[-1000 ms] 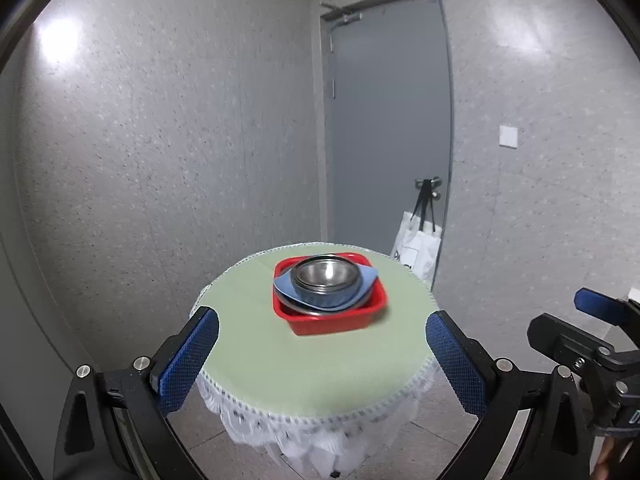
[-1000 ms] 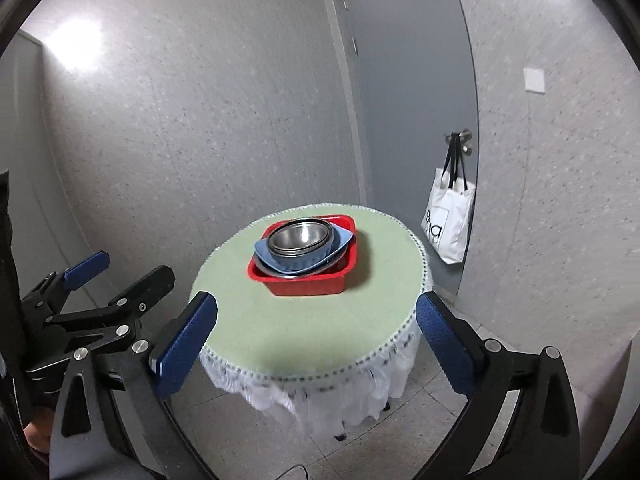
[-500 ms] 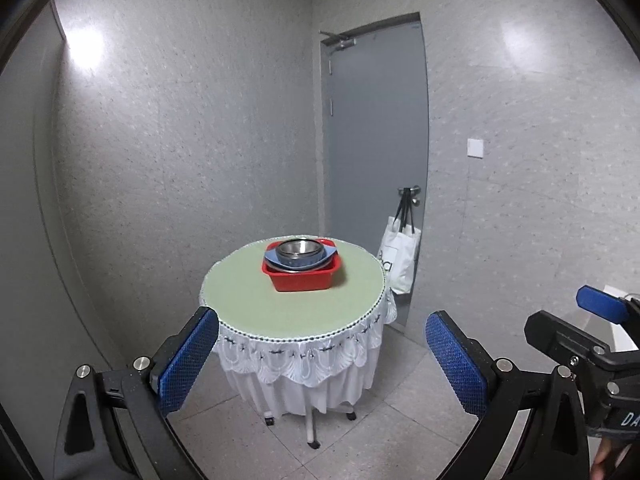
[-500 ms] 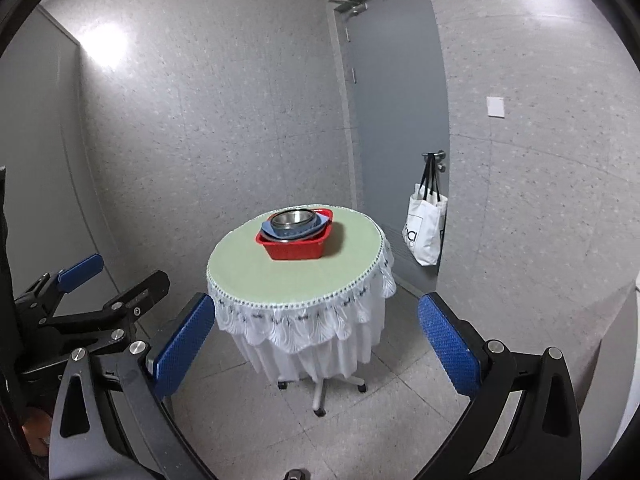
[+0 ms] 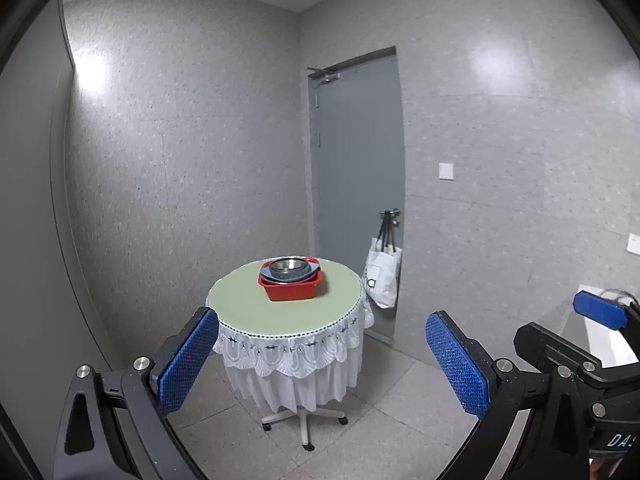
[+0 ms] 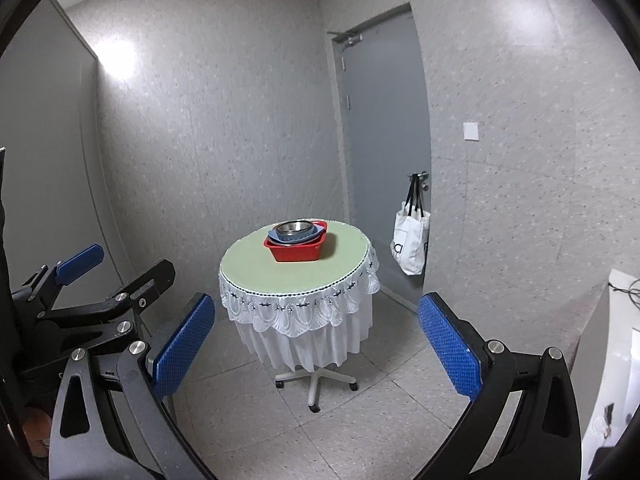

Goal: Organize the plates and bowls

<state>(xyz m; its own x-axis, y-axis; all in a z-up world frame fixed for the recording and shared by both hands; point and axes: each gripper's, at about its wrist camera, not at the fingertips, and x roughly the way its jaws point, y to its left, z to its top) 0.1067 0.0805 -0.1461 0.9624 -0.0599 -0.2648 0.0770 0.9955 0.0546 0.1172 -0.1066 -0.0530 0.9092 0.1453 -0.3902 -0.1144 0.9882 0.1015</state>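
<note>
Both claws hang well back from the surface (image 5: 288, 312), w/ nothing between the fingers. Left claw (image 5: 322, 360) is spread wide, blue pads apart; right claw (image 6: 316, 346) likewise spread, empty.

Straight ahead of each claw, well apart from the tips: round surface w/ green top and white lace skirt, on a wheeled base. On it a red bin (image 5: 291, 289), set toward the far side. Inside the bin, a blue plate (image 5: 294, 274) w/ a steel bowl (image 5: 289, 266) nested on top; the stack rises just above the bin rim.

Left view catches the right claw off to its right edge, lower corner, plus a white ledge behind it. Right view shows the left claw at its left edge instead, and a white counter w/ cables at far right.

Beyond the surface, to the right: grey door (image 6: 384, 120), a white bag (image 6: 412, 240) hanging from its handle. Wall switch (image 6: 471, 131) right of the door. Tiled floor under all.
</note>
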